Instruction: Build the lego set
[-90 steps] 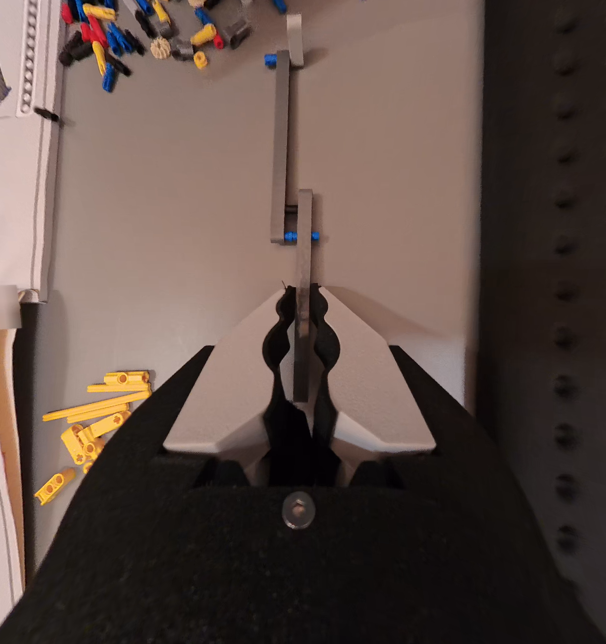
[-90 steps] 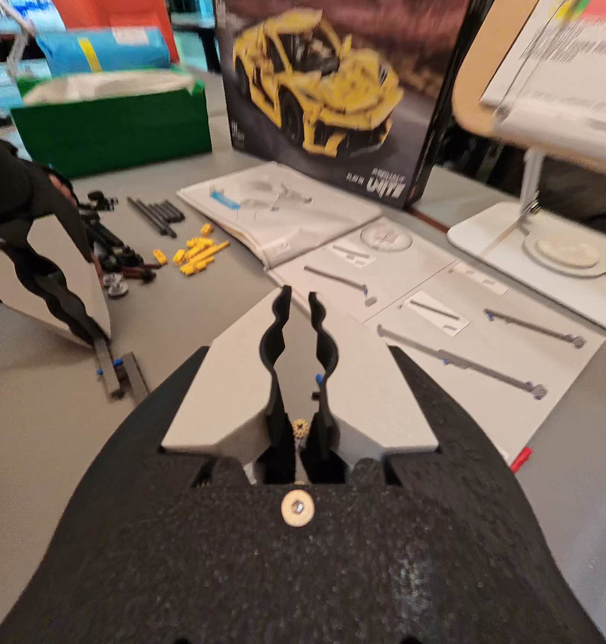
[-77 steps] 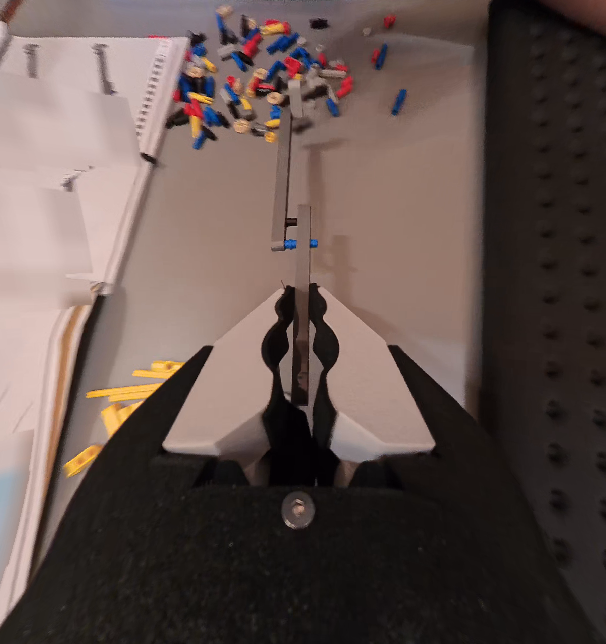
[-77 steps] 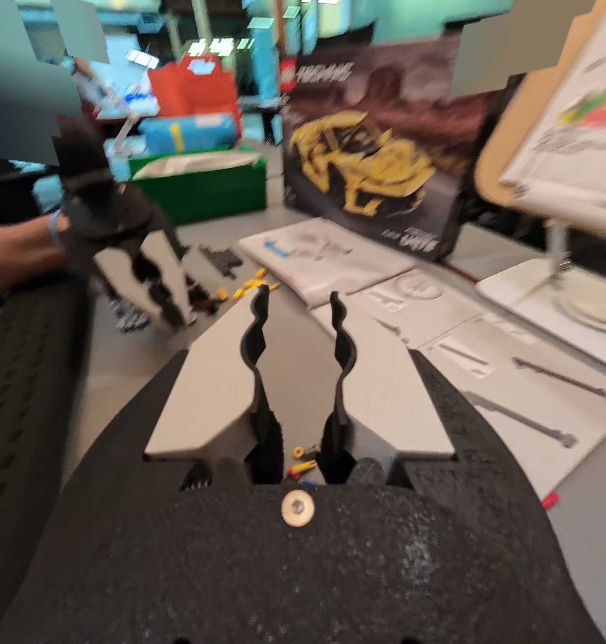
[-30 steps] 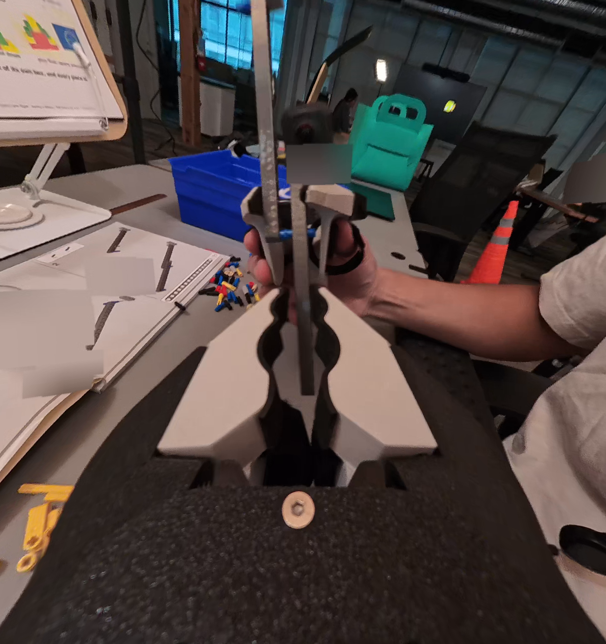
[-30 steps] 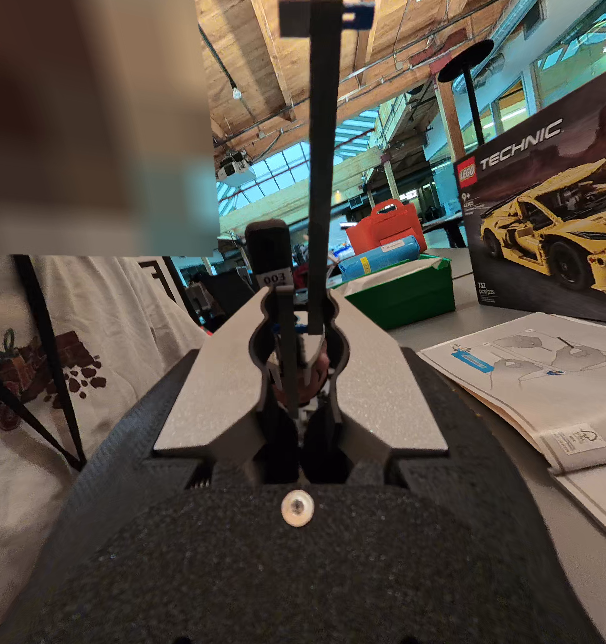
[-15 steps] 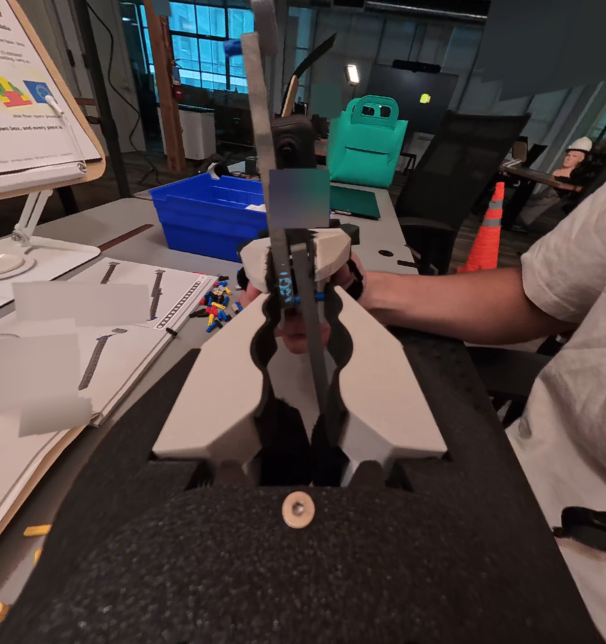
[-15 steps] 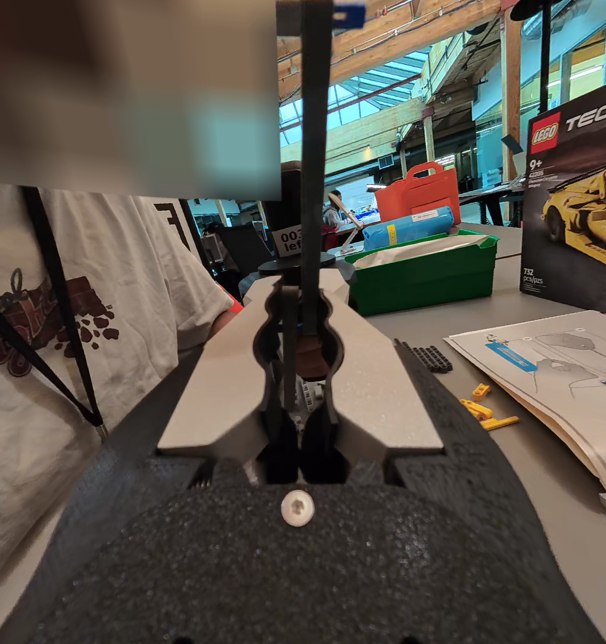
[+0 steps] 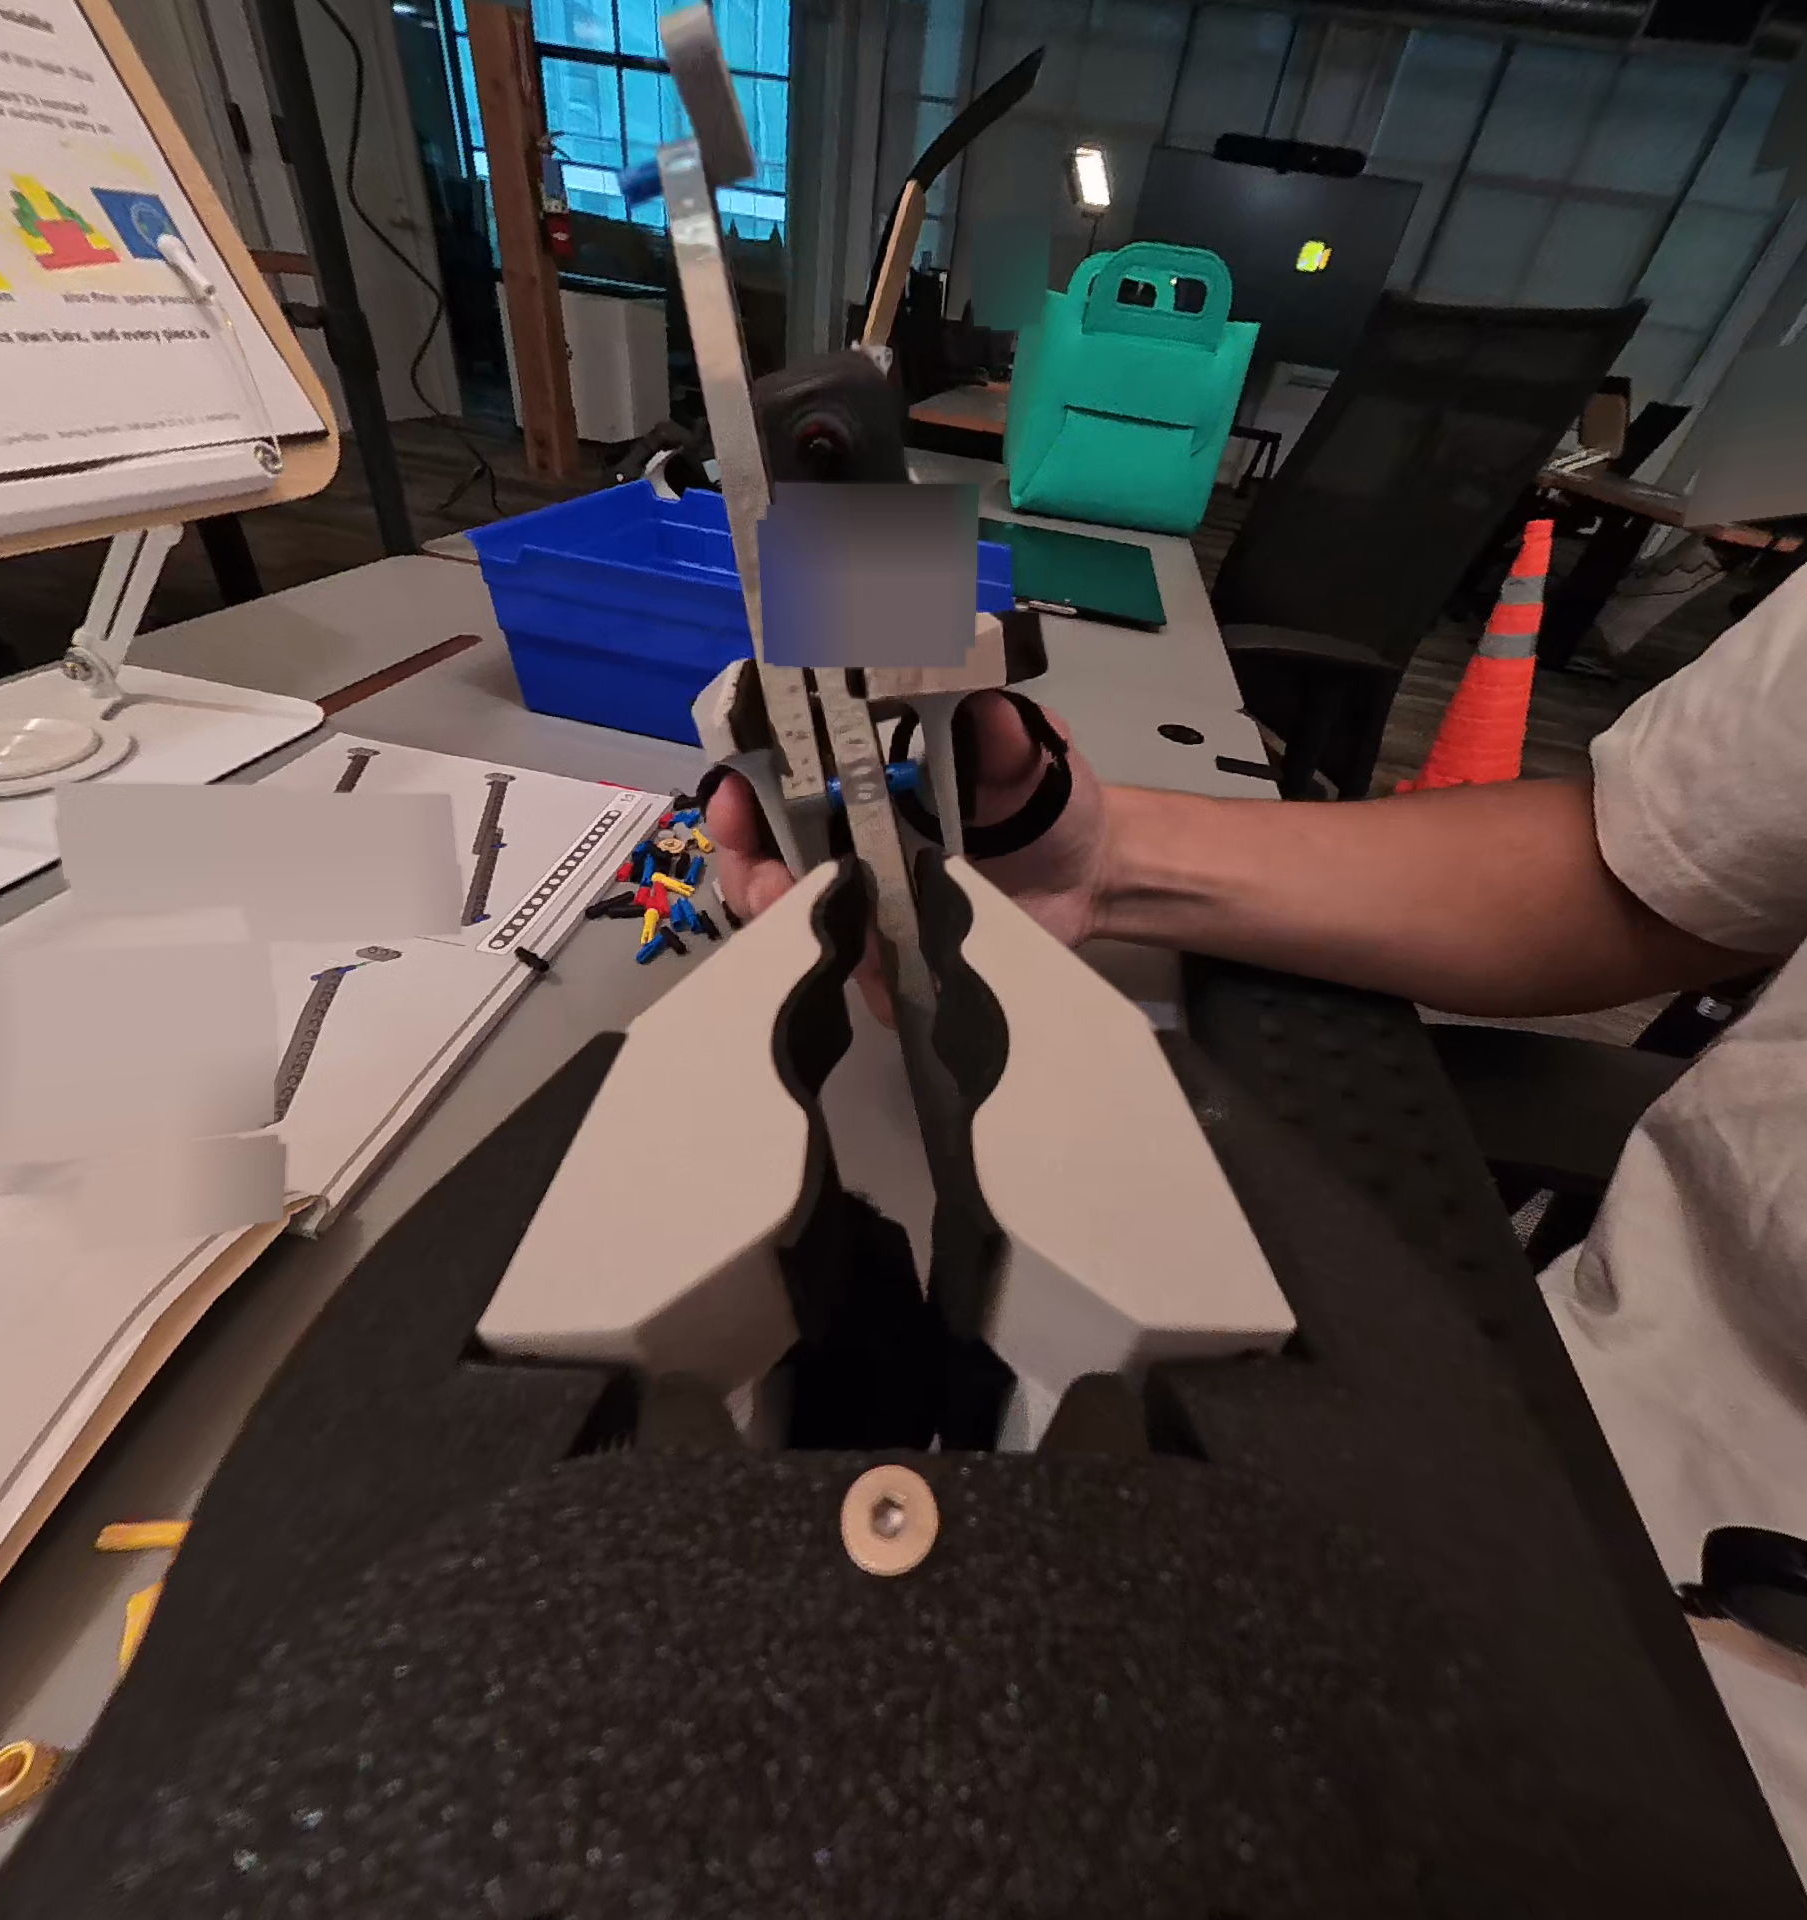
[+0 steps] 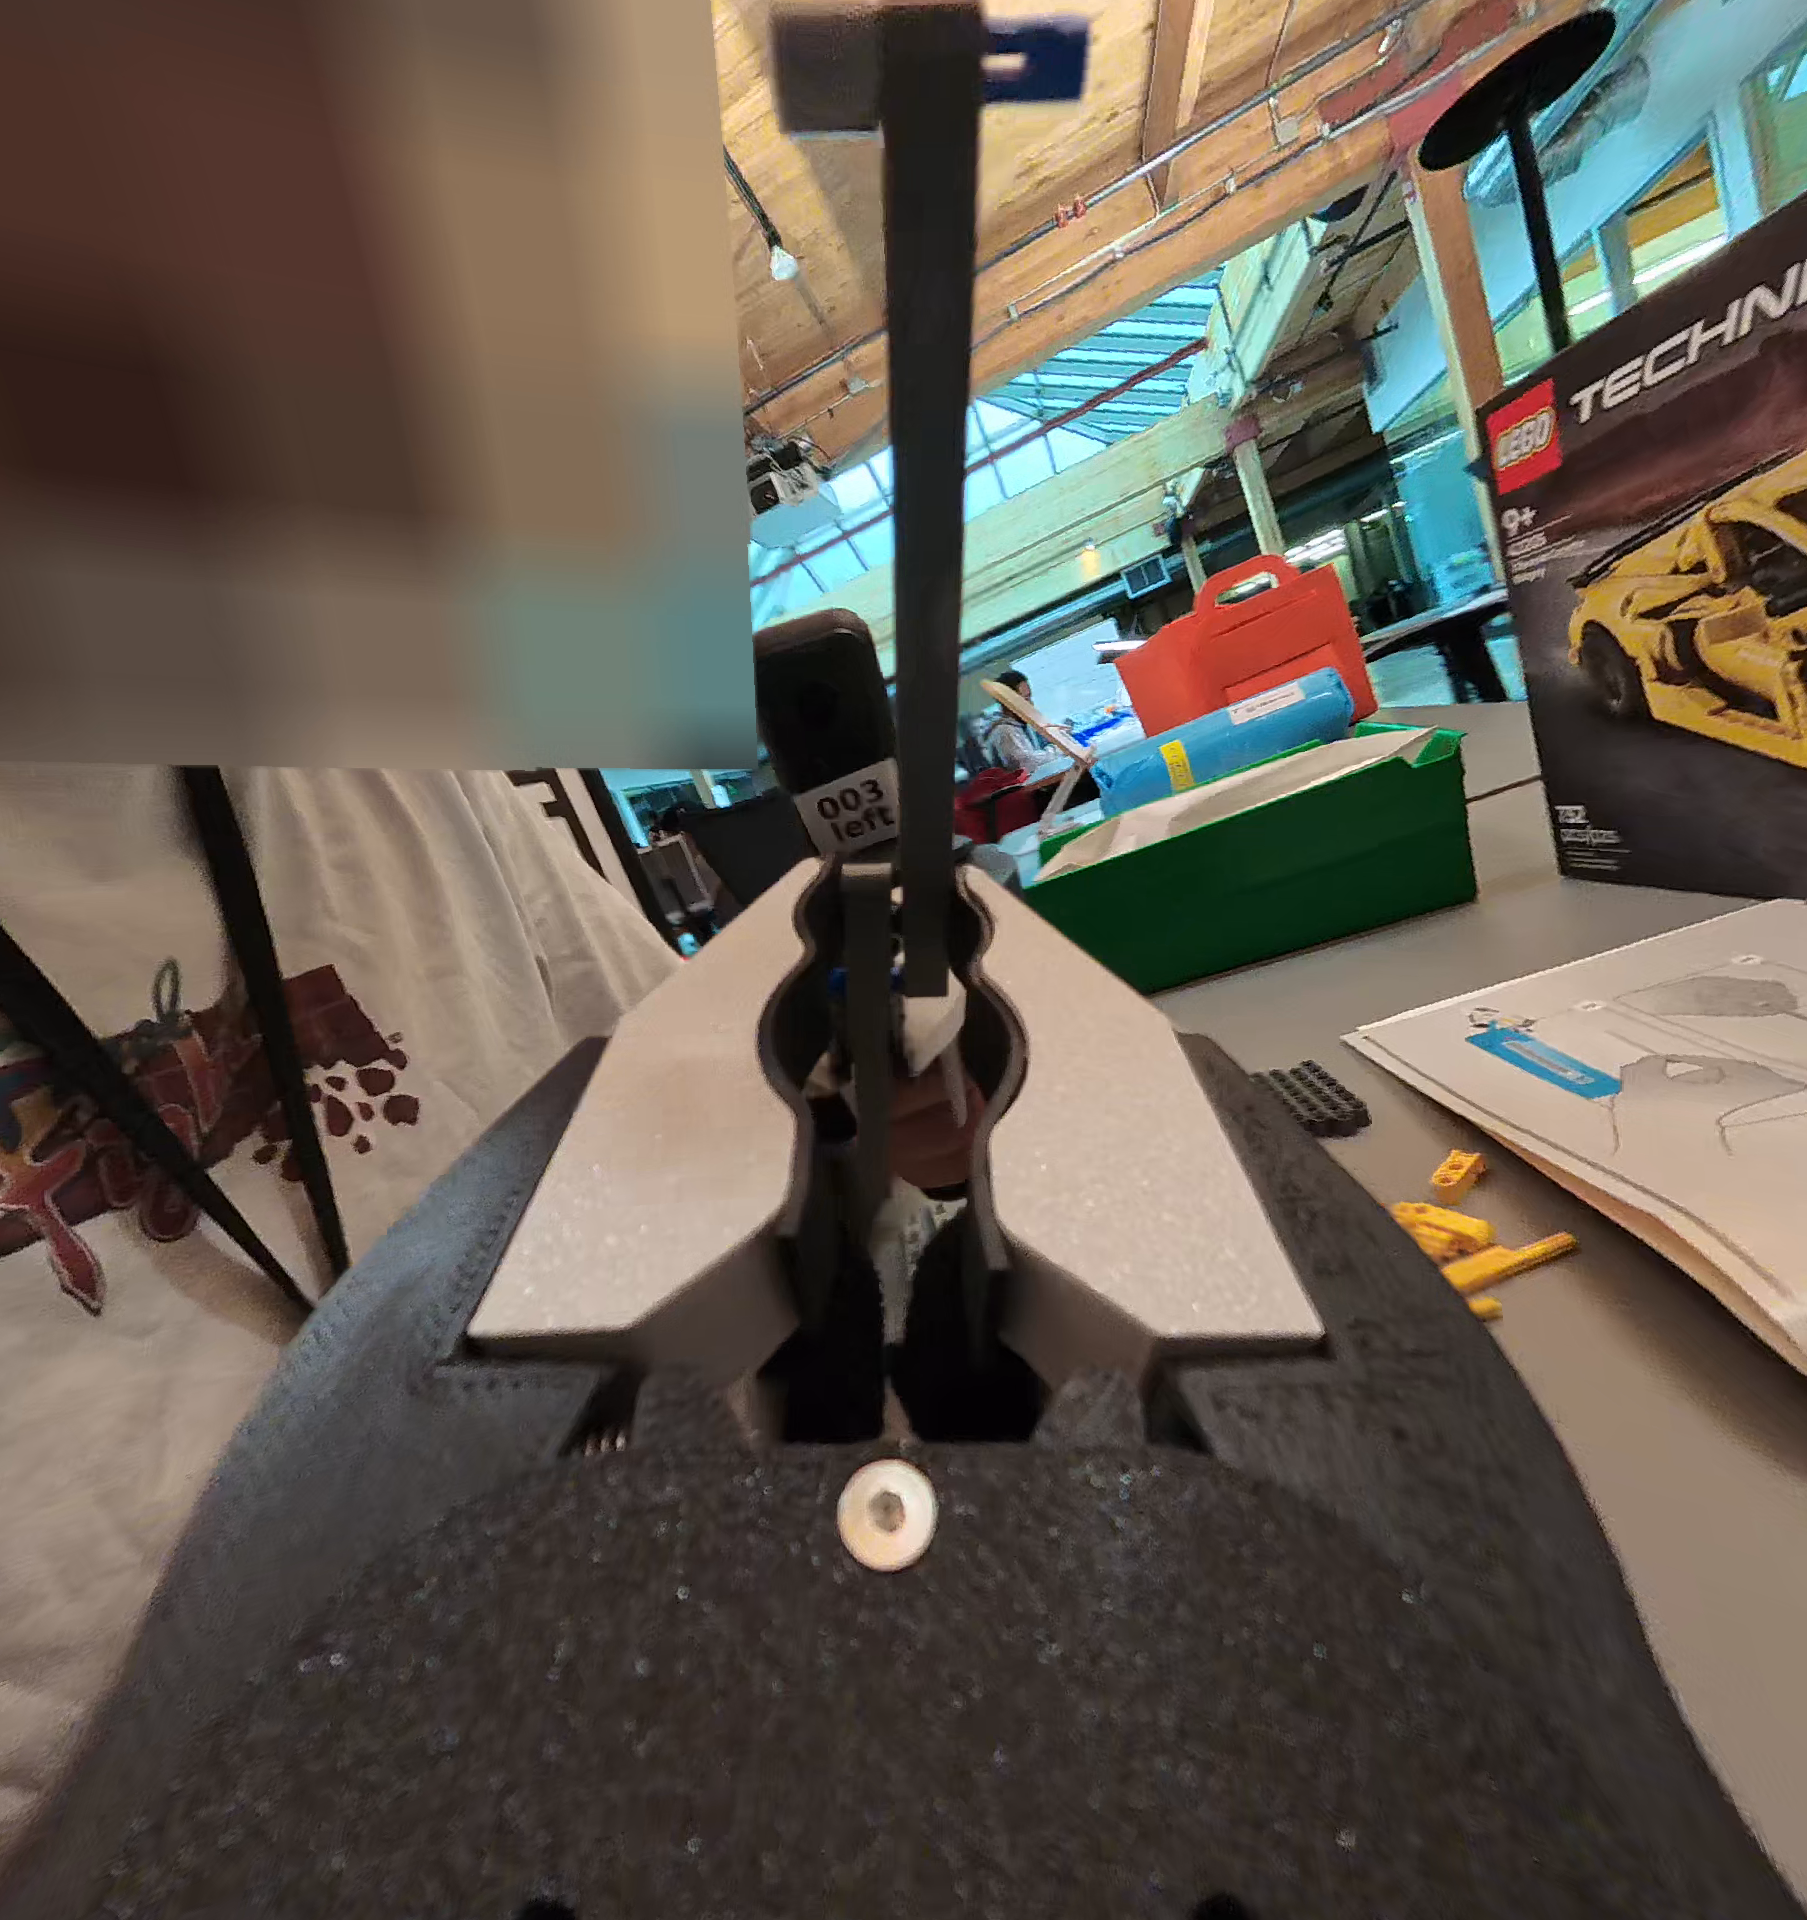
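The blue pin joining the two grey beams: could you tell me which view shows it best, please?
The left wrist view: the blue pin is lit and sharp, crossing both grey beams between the right gripper's jaws. In the right wrist view the beams are dark and backlit, and only a blue speck shows.

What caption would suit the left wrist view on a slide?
Two handheld grippers, left gripper and right gripper, meet on a grey Lego beam assembly above the table.
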A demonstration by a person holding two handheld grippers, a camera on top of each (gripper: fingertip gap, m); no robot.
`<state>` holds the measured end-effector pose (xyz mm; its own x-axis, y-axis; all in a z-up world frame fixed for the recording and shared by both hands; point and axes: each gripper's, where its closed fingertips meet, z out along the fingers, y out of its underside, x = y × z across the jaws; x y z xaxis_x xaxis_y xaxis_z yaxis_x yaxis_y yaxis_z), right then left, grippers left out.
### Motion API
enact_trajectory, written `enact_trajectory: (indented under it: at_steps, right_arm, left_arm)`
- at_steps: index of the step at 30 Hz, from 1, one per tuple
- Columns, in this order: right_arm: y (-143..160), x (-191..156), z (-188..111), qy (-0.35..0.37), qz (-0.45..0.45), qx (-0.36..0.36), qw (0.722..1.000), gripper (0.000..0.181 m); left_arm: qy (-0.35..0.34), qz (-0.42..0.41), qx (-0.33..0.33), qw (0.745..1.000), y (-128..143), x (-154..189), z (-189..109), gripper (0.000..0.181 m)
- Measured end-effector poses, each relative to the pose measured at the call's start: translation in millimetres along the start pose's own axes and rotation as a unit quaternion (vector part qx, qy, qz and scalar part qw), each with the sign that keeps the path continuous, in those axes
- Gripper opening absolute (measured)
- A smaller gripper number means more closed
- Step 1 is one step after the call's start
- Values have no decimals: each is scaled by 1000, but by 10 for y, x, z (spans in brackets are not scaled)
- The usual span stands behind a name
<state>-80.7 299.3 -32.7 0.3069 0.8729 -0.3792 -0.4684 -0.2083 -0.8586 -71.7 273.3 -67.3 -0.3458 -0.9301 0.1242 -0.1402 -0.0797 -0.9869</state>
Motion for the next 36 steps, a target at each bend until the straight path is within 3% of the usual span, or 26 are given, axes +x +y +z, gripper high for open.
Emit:
enact_trajectory:
  at_steps: [5, 10, 21, 24, 28, 31, 36]
  right_arm:
    - [49, -45, 13, -15, 13, -9, 1000, 28]
    - [-12, -40, 40, -4, -10, 18, 1000, 19]
    - [-29, -130, 70, -16, -37, 19, 999, 17]
    - [-32, -92, 59, -18, -1, 17, 1000, 16]
    - [85, 51, -70, 46, -69, -69, 994, 27]
    - [81, 17, -187, 51, -83, -84, 992, 33]
    - [105, -12, -190, 39, -85, -78, 993, 21]
  left_arm:
    - [-2, -11, 2, 1000, -5, -20, -20, 7]
    - [12, -56, 38, 998, -105, 11, -14, 7]
    - [19, -34, 54, 998, -175, 92, 15, 7]
    - [8, -29, 42, 999, -141, 44, 10, 7]
    - [-11, 6, -8, 1000, 32, -52, -26, 7]
    - [-29, 54, -57, 996, 213, -113, -32, 7]
    - [4, 24, -49, 999, 189, -24, -10, 7]
